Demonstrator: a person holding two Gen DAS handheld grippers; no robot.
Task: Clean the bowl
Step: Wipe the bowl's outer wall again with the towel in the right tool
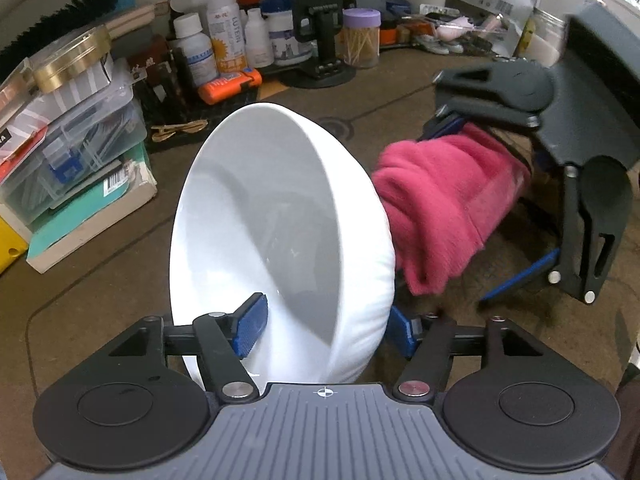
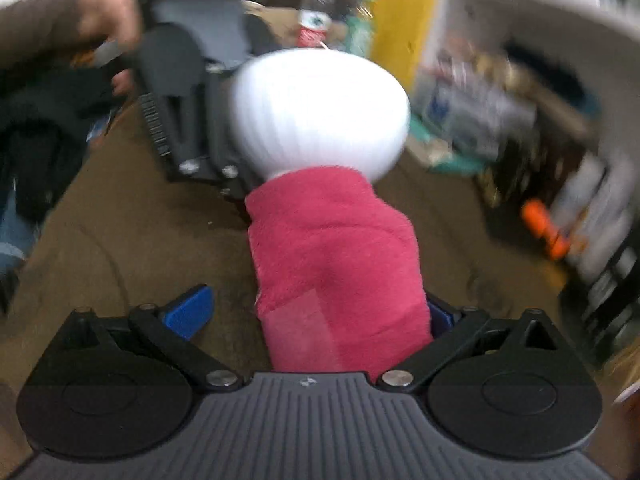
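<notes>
Bowl (image 1: 280,240): glazed, slick, breakable; my left fingers (image 1: 250,326) straddle its rim, loosening. Towel (image 2: 340,280): soft, between my right fingers (image 2: 192,314), spread wide, ungripped.

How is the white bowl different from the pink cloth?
The white bowl is hard, smooth and shiny; the pink cloth is soft and fuzzy. The bowl stands tipped up on its edge, its wall between the left gripper's jaws; the cloth lies bunched between the right gripper's wide-open jaws. The bowl keeps a round shape; the cloth is folded and floppy. Both sit over the brown table, and the cloth touches the bowl's outside.
</notes>
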